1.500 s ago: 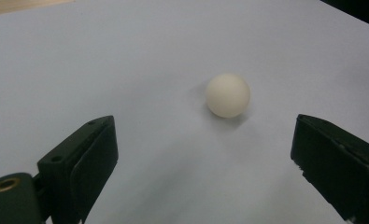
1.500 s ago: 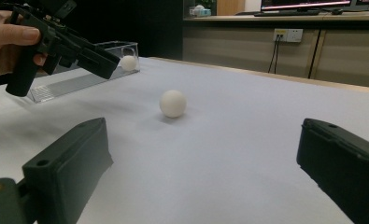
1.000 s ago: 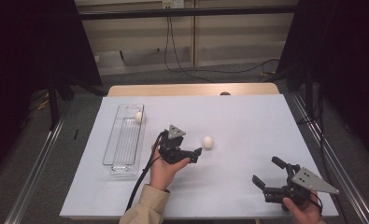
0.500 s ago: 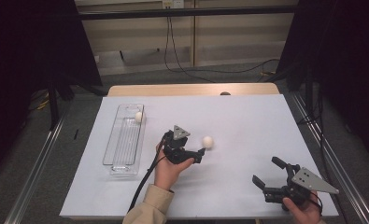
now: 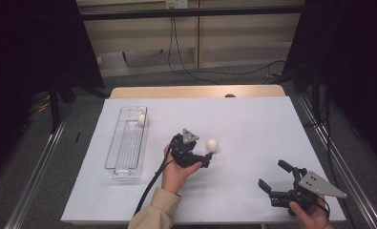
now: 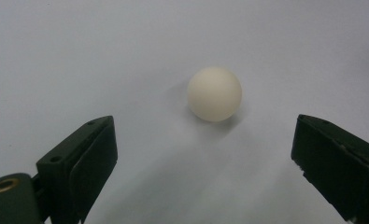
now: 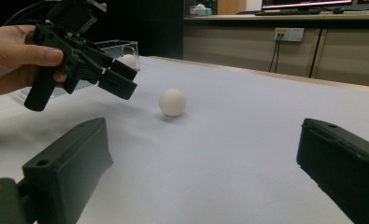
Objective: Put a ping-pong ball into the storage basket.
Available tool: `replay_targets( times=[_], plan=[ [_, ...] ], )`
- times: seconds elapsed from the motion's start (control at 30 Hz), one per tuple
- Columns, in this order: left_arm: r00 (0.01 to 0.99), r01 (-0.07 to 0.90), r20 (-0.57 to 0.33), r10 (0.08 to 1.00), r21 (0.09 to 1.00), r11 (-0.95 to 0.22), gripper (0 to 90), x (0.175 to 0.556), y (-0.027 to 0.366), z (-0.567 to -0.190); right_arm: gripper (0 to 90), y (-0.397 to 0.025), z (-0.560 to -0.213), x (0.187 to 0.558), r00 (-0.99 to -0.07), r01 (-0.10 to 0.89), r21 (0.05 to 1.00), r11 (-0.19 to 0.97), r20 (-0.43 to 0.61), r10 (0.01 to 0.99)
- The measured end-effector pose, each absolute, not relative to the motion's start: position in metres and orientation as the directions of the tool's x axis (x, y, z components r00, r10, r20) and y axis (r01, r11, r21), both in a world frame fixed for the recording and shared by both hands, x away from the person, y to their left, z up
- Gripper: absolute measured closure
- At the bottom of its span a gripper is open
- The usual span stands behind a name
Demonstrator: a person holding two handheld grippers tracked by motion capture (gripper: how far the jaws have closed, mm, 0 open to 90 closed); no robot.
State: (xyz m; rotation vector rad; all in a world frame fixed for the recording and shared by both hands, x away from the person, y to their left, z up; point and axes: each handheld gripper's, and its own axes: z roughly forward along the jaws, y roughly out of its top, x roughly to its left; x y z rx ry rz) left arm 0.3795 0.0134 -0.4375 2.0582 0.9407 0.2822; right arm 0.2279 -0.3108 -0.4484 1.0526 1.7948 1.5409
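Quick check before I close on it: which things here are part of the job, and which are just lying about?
Part of the job:
- loose white ball on the table, ahead of the open left gripper
- clear tray
- second white ball, already in the tray

Lying about:
- right gripper, open, idle near the table edge
- cables on the floor

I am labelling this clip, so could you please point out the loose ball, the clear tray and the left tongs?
loose ball (image 5: 212,145), high view, middle of the ball.
clear tray (image 5: 127,172), high view, near end wall.
left tongs (image 5: 208,160), high view, midway between the open fingertips.
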Motion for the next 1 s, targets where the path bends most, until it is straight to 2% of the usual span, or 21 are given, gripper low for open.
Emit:
replay_targets(
  times=[1.0],
  plan=[
    [0.703,0.511,-0.116,0.702,0.769,-0.384,7.3,0.391,-0.002,-0.452,2.2,-0.311,-0.449,0.229,-0.547,0.211,0.977,0.039,0.085,0.833]
  ],
)
